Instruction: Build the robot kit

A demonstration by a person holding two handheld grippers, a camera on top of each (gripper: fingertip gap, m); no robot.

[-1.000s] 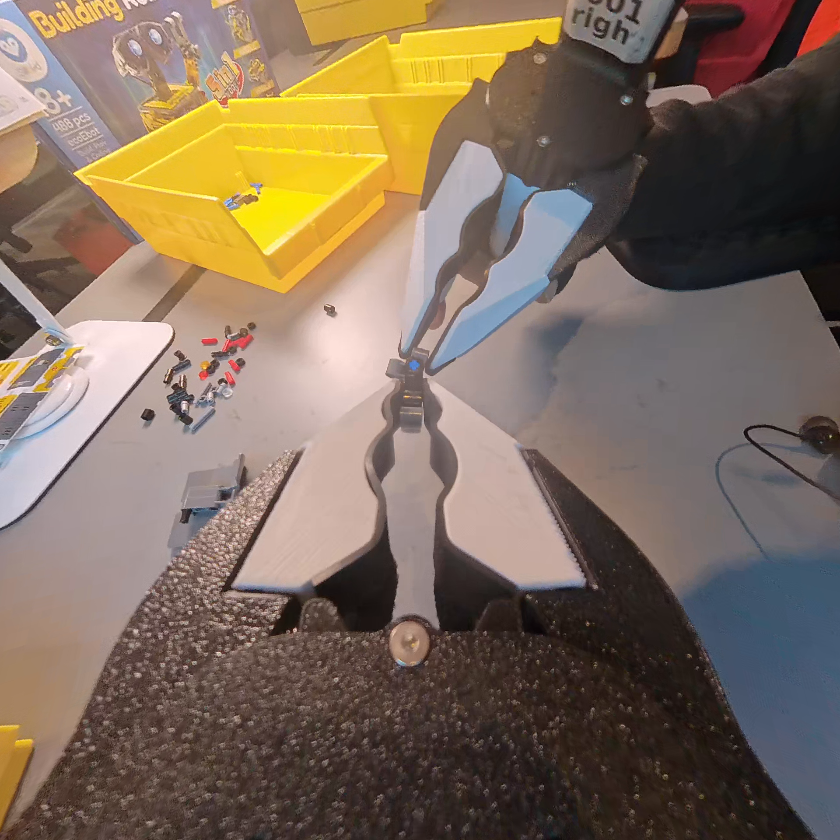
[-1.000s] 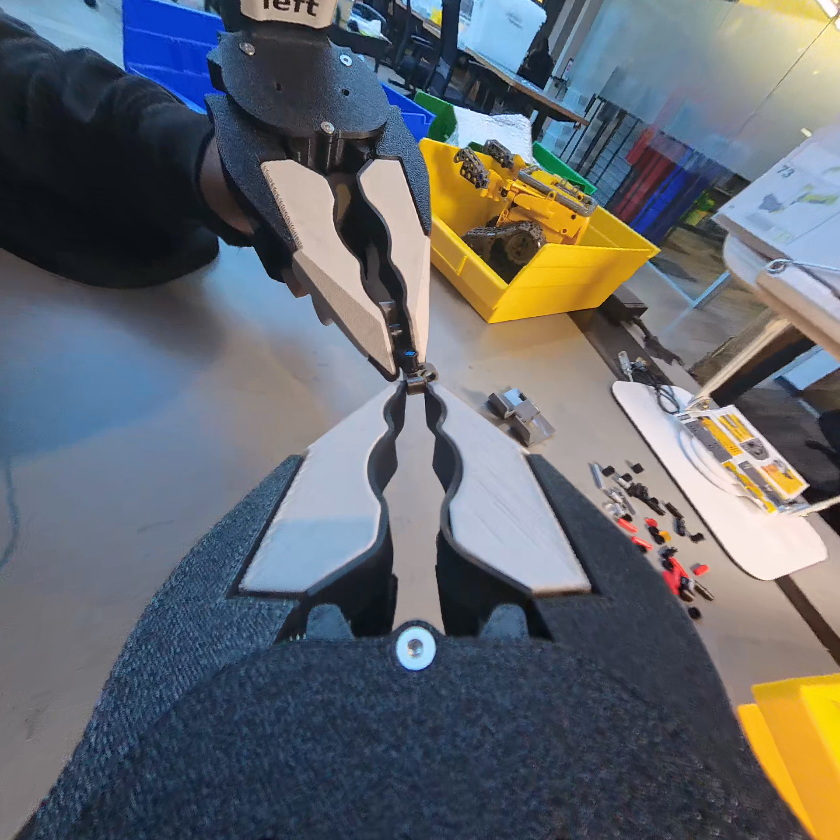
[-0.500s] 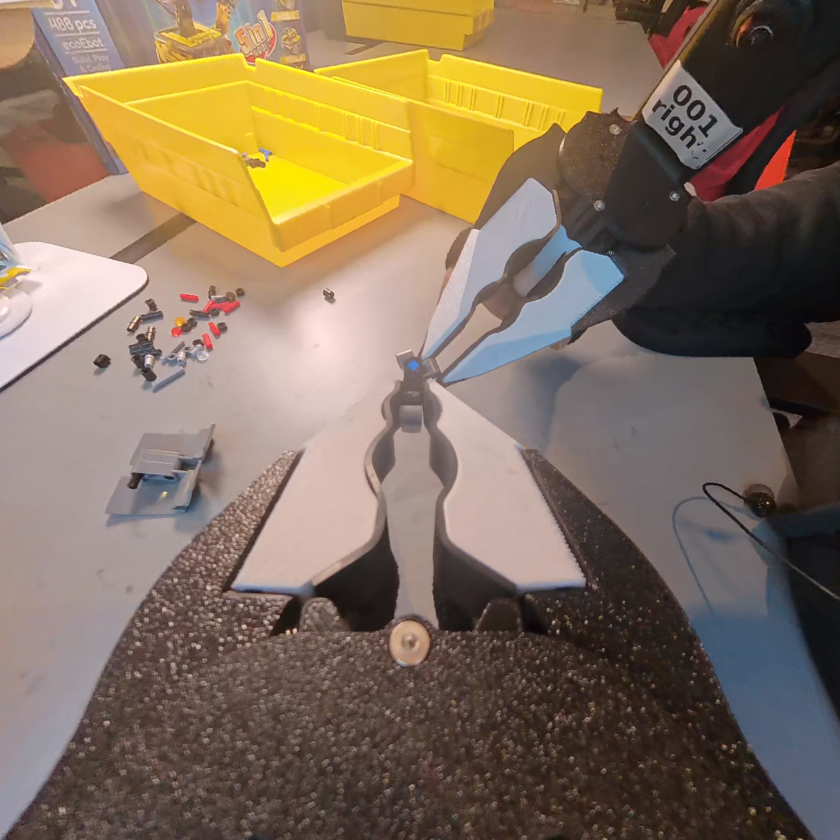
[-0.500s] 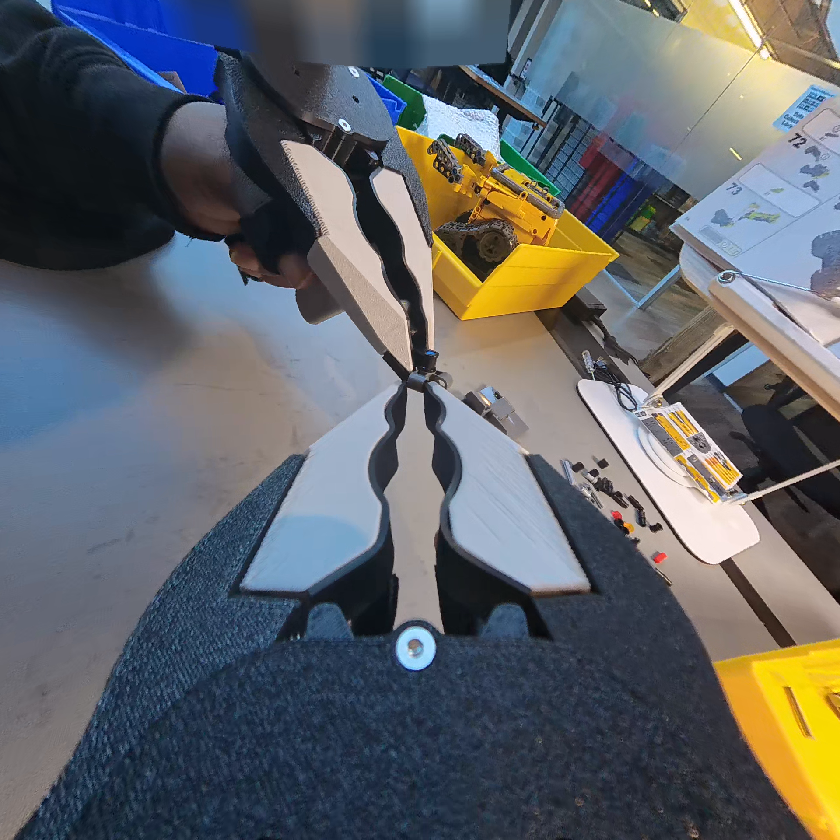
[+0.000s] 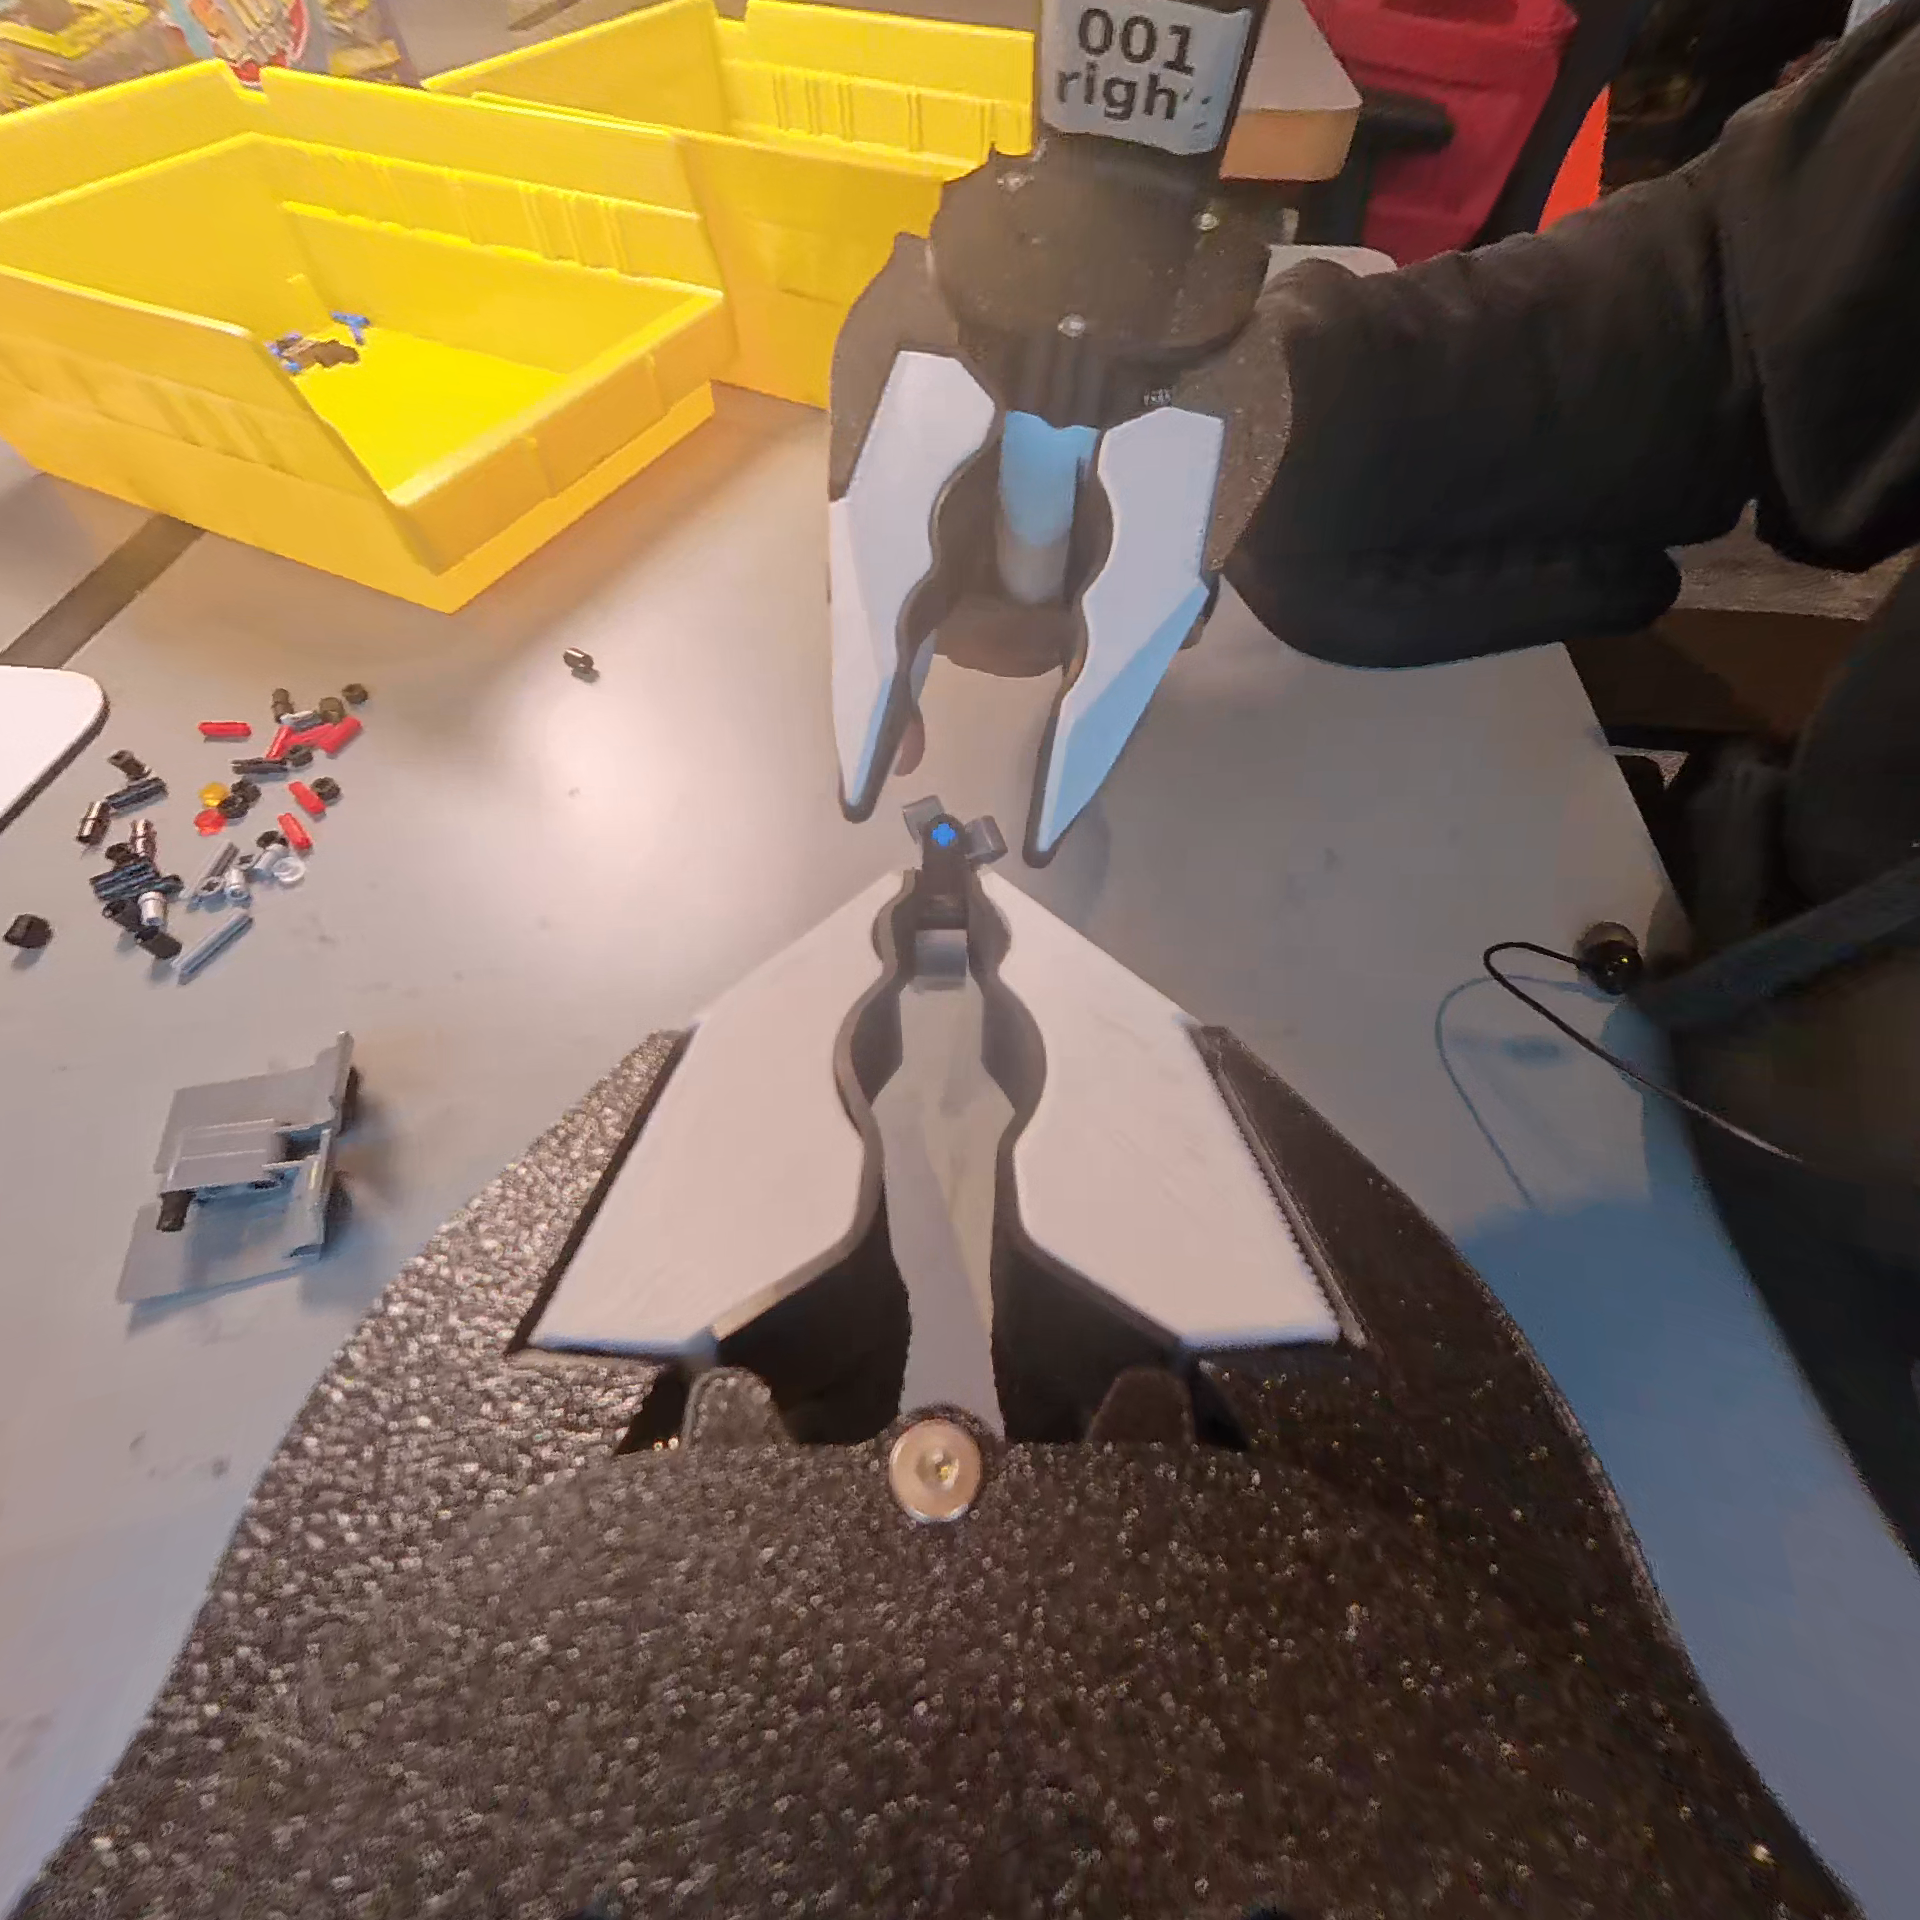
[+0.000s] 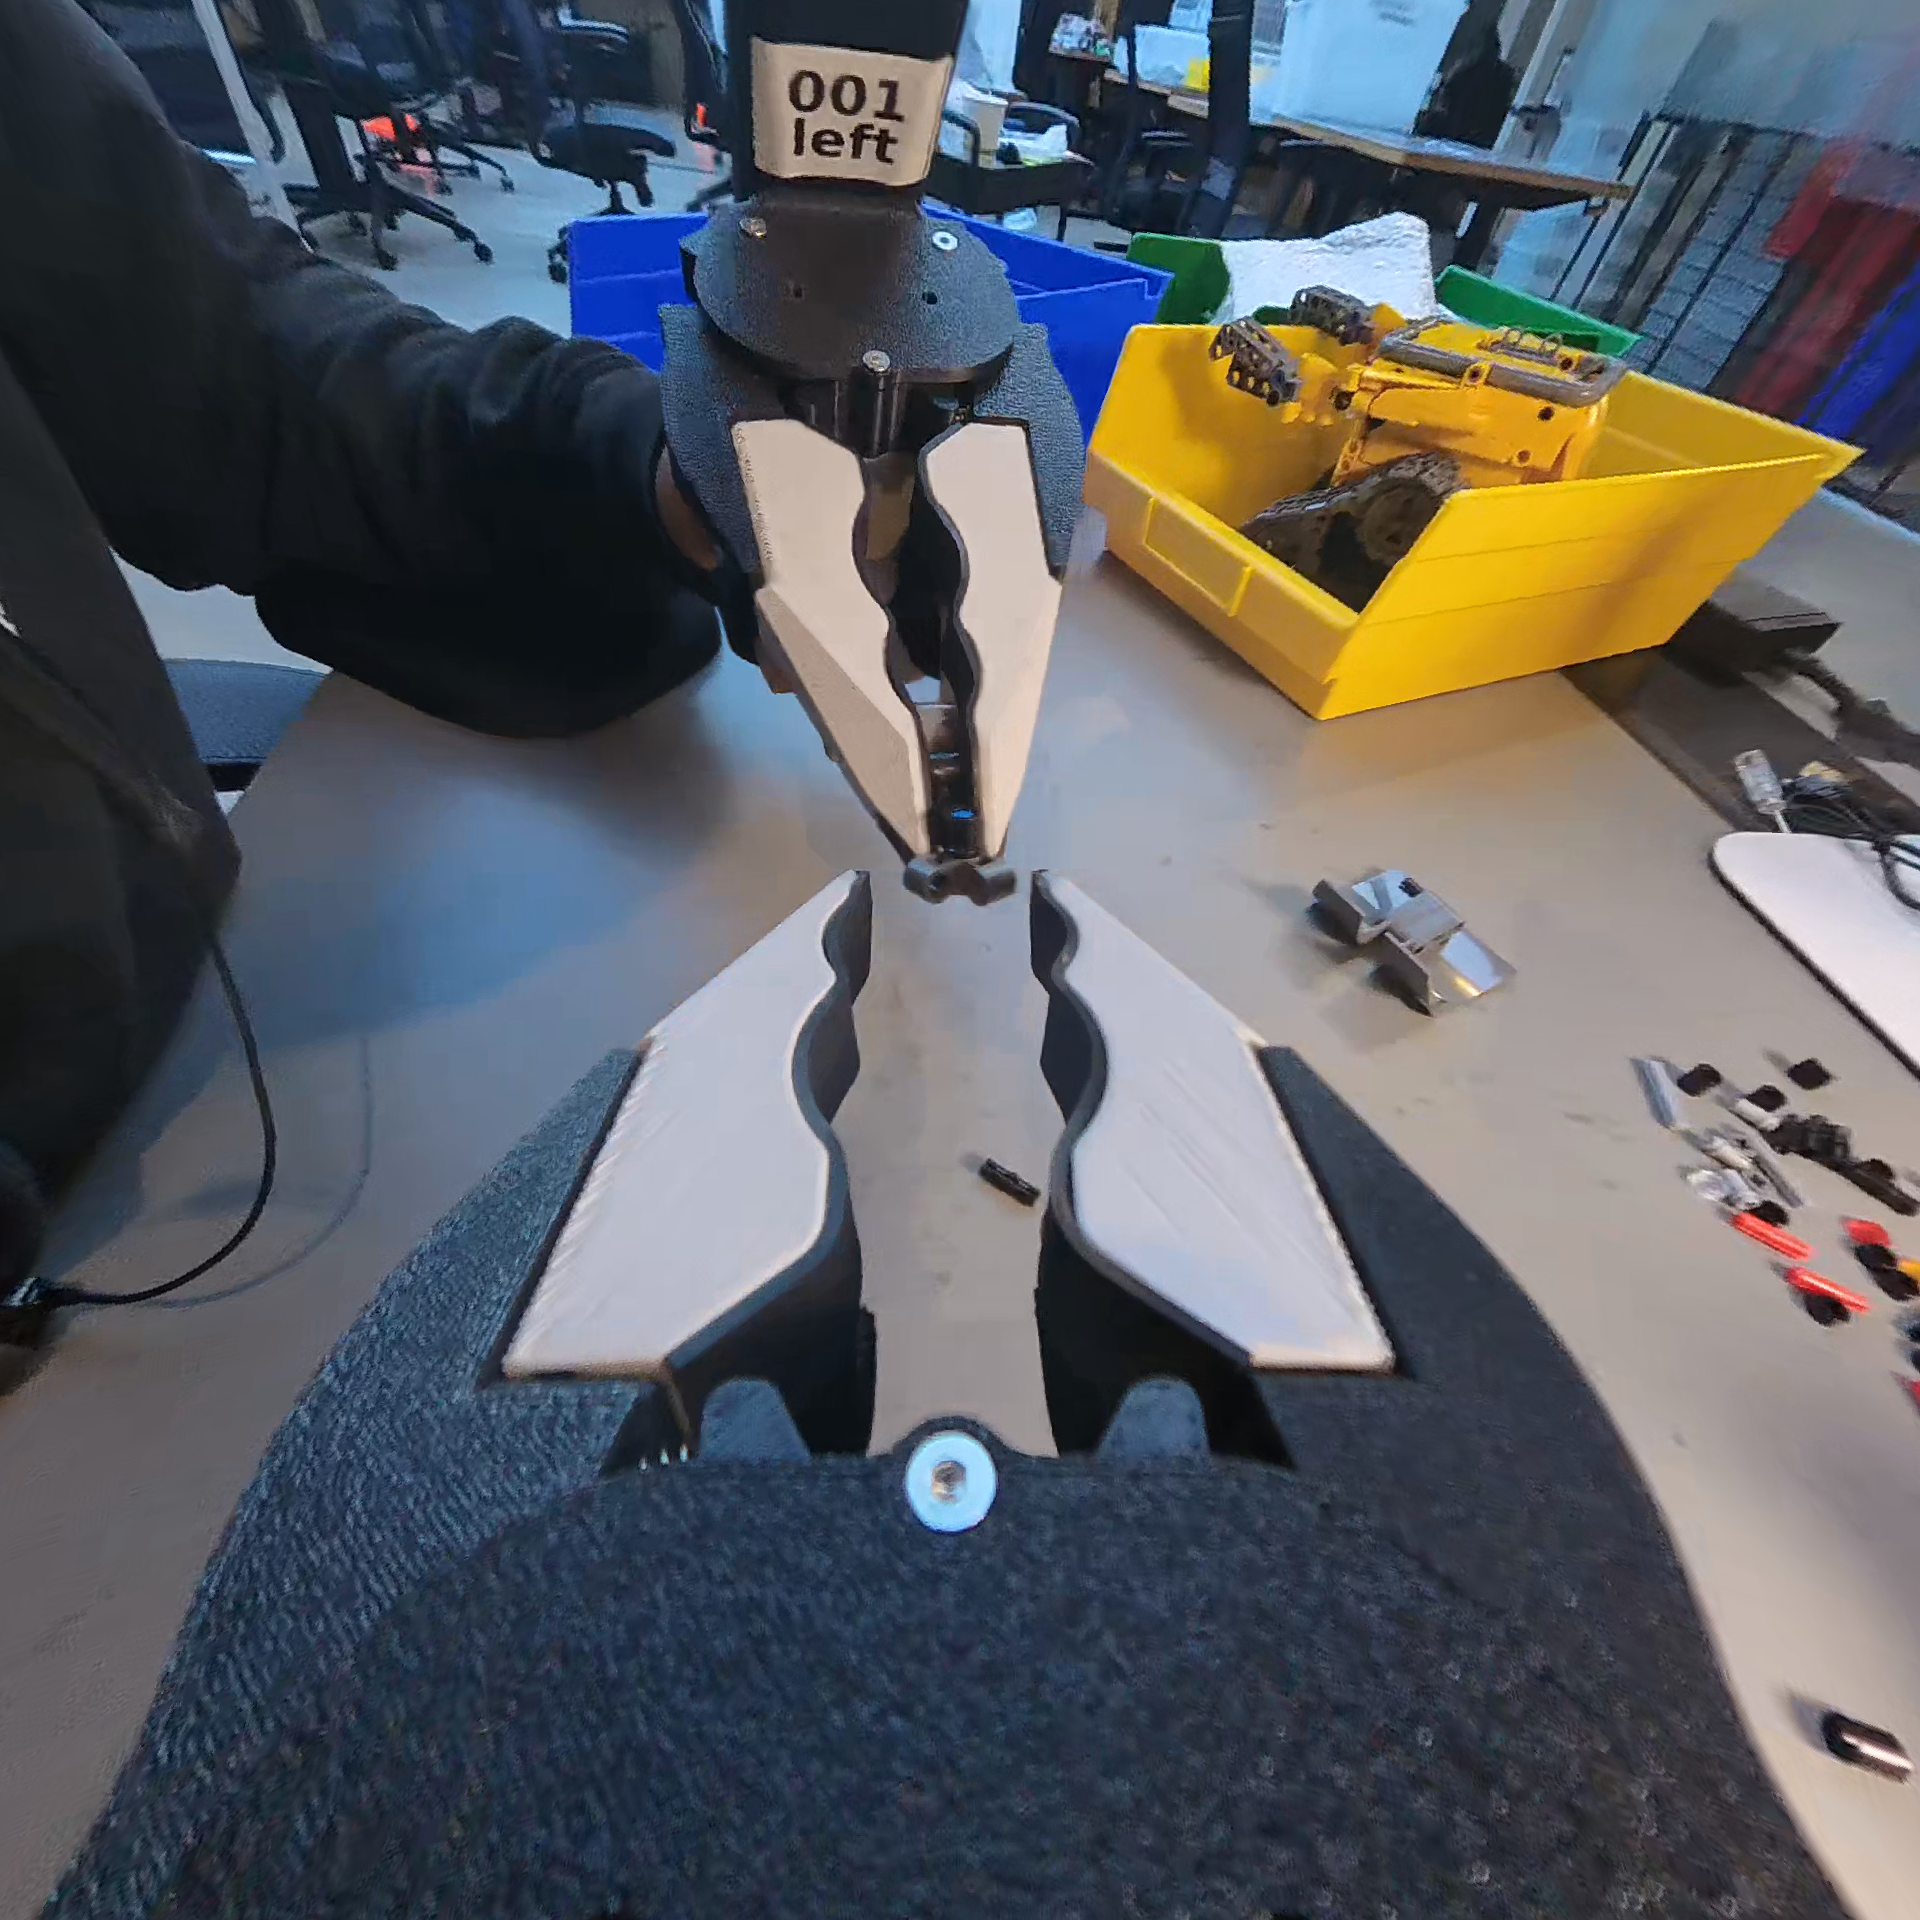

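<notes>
My left gripper [image 5: 941,885] is shut on a small black part with a blue pin and a grey connector at its tip [image 5: 943,834], held above the grey table [image 5: 582,935]. My right gripper [image 5: 951,826] faces it, open, with one fingertip on each side of the connector and not touching it. In the right wrist view my right gripper [image 6: 948,883] is open, and the grey connector [image 6: 958,881] sits just past its fingertips, at the end of the shut left gripper [image 6: 951,847]. A person's dark sleeves hold both grippers.
Yellow bins [image 5: 416,436] stand at the back left. Several loose small parts [image 5: 208,810] and a grey plate piece [image 5: 249,1153] lie on the left. Another yellow bin [image 6: 1507,623] holds a yellow tracked model [image 6: 1434,416]. A black pin [image 6: 1008,1181] lies on the table. A black cable [image 5: 1558,1008] is at the right.
My right gripper has opened and let go of the small part's tip. The left gripper still holds the part. Both grippers now face each other head-on.
</notes>
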